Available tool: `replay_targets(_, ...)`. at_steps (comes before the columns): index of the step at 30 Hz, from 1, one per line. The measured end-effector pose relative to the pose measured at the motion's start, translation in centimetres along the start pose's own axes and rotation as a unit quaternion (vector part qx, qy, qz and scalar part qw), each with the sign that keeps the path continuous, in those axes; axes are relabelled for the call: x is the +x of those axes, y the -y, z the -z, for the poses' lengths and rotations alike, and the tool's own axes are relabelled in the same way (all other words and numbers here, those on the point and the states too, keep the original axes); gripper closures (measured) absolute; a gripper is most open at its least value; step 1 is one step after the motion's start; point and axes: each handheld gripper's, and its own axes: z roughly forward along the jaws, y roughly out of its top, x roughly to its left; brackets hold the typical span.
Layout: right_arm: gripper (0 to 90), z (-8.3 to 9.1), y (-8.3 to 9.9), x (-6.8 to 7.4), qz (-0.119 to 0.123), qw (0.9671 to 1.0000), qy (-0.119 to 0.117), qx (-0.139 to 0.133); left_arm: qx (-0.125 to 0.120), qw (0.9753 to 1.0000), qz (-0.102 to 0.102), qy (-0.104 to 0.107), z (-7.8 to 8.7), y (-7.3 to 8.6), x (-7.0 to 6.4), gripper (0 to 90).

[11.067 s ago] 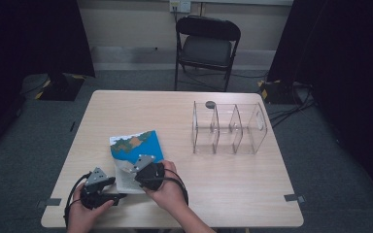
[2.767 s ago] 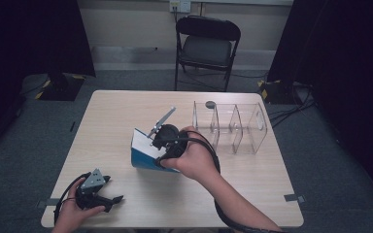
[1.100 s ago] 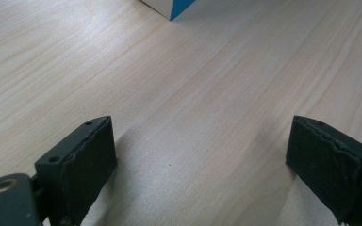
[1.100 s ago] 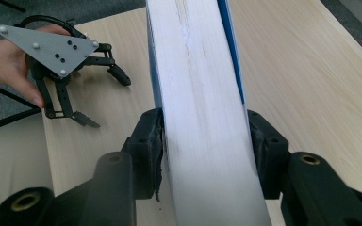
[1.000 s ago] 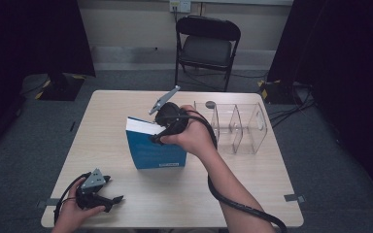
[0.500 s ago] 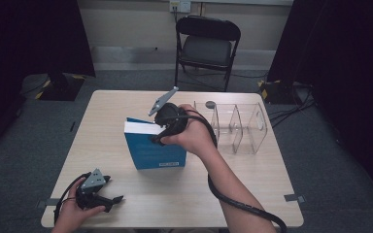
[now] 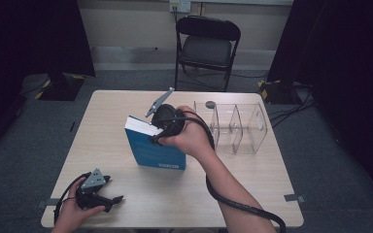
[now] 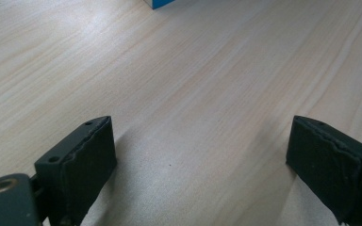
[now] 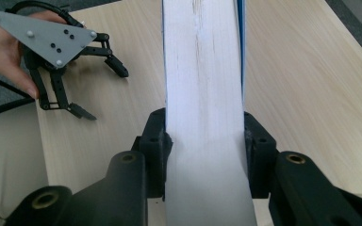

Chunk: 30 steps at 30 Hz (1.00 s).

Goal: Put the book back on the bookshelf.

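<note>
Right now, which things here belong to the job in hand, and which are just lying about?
In the job:
- book, stood upright on the table
- right gripper, shut on the book's page edge
- clear rack, likely where the book goes

Lying about:
- left gripper, open, idle near the table's front edge
- small round thing behind the rack
- chair

Even overhead light on the table, dark room edges; soft shadows under left gripper jaws, near jaws slightly blurred; book pages overexposed white in right gripper view, high view soft
</note>
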Motion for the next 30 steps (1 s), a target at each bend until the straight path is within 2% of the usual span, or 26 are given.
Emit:
replay_targets(1, 61.2, 0.0, -0.1, 0.2, -0.010, 0.9999, 0.003, 0.001, 0.000, 1.0000, -0.002, -0.002, 0.0, 0.0, 0.0, 8.3)
replay_targets(2, 61.2, 0.0, -0.1, 0.2, -0.010, 0.9999, 0.003, 0.001, 0.000, 1.0000, -0.003, -0.003, 0.0, 0.0, 0.0, 8.3)
replay_targets(3, 61.4, 0.0, -0.1, 0.5, -0.018, 0.9998, 0.009, 0.002, -0.001, 1.0000, 0.003, -0.001, 0.0, 0.0, 0.0, 8.3)
replay_targets(5, 61.5, 0.0, 0.0, 0.6, -0.021, 0.9997, 0.013, 0.002, 0.000, 1.0000, -0.004, -0.002, 0.0, 0.0, 0.0, 8.3)
replay_targets(6, 61.5, 0.2, -0.1, 0.9, -0.039, 0.9991, 0.016, 0.009, -0.001, 1.0000, -0.002, -0.001, 0.0, 0.0, 0.0, 8.3)
replay_targets(8, 61.5, 0.5, 0.1, 0.7, -0.070, 0.9975, 0.007, 0.010, -0.001, 1.0000, 0.003, 0.002, 0.0, 0.0, 0.0, 8.3)
replay_targets(9, 61.5, 0.5, 0.1, 0.7, -0.070, 0.9975, 0.007, 0.010, -0.001, 1.0000, 0.003, 0.002, 0.0, 0.0, 0.0, 8.3)
replay_targets(10, 61.4, 0.9, 0.3, 0.7, -0.087, 0.9962, -0.002, 0.009, -0.001, 1.0000, 0.003, 0.002, 0.0, 0.0, 0.0, 8.3)
replay_targets(11, 61.4, 0.9, 0.3, 0.7, -0.087, 0.9962, -0.002, 0.009, -0.002, 1.0000, 0.003, 0.002, 0.0, 0.0, 0.0, 8.3)
replay_targets(13, 61.2, 1.0, 0.7, 0.7, -0.102, 0.9946, -0.017, 0.007, -0.002, 1.0000, 0.004, 0.002, 0.0, 0.0, 0.0, 8.2)
replay_targets(14, 61.1, 1.0, 0.7, 0.7, -0.101, 0.9947, -0.017, 0.005, -0.002, 1.0000, 0.004, 0.001, 0.0, 0.0, 0.0, 8.2)
replay_targets(16, 60.7, 1.0, 0.7, 1.0, -0.083, 0.9965, -0.011, 0.006, -0.002, 1.0000, 0.005, 0.000, 0.0, 0.0, 0.0, 8.2)
replay_targets(21, 59.2, 1.0, 1.0, 0.9, -0.074, 0.9972, -0.010, -0.005, -0.002, 1.0000, 0.005, 0.000, 0.0, 0.0, 0.0, 8.2)
replay_targets(22, 58.1, 0.9, 1.1, 0.8, -0.064, 0.9978, -0.010, -0.011, -0.002, 1.0000, 0.005, 0.000, 0.0, 0.0, 0.0, 8.2)
replay_targets(27, 54.8, 0.8, 1.2, 0.6, -0.065, 0.9977, -0.016, -0.013, -0.001, 1.0000, 0.005, 0.000, 0.0, 0.0, 0.0, 8.1)
replay_targets(30, 52.8, 0.9, 1.3, 0.5, -0.057, 0.9982, -0.013, -0.011, -0.001, 1.0000, 0.005, 0.000, 0.0, 0.0, 0.0, 8.1)
